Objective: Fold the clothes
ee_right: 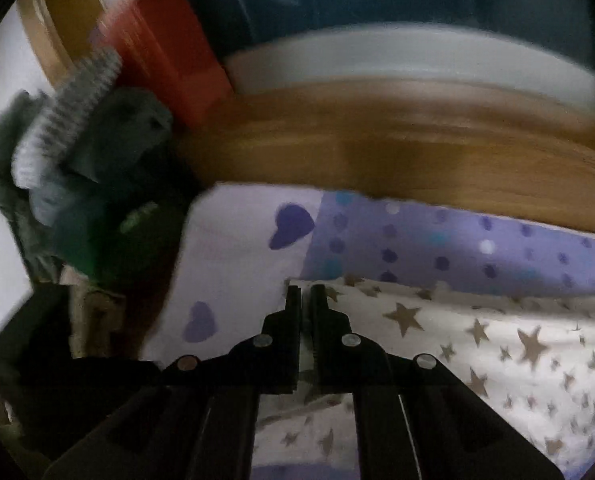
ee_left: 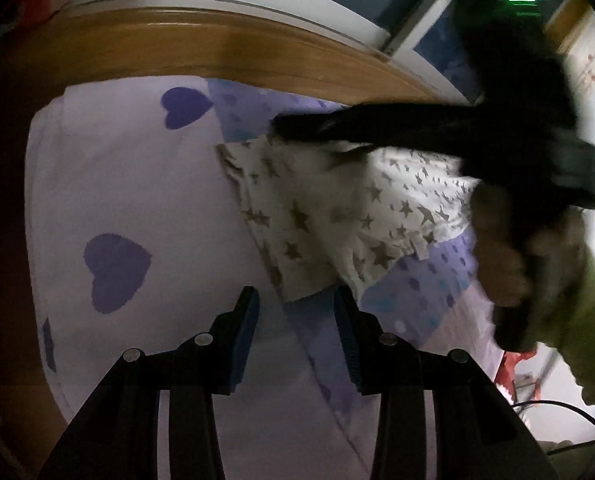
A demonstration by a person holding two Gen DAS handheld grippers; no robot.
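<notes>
A white garment with grey stars (ee_left: 337, 216) lies on the heart-print bedsheet (ee_left: 137, 184). My left gripper (ee_left: 295, 300) is open and empty, just short of the garment's near corner. My right gripper (ee_left: 293, 126) reaches across from the right in the left wrist view, its tips at the garment's far edge. In the right wrist view the right gripper (ee_right: 305, 292) is shut on the star garment (ee_right: 477, 344) at its corner, with cloth between the fingers.
A wooden bed frame (ee_left: 217, 48) runs along the far side of the sheet. A pile of dark and grey clothes (ee_right: 77, 168) and a red box (ee_right: 165, 48) sit at the left in the right wrist view.
</notes>
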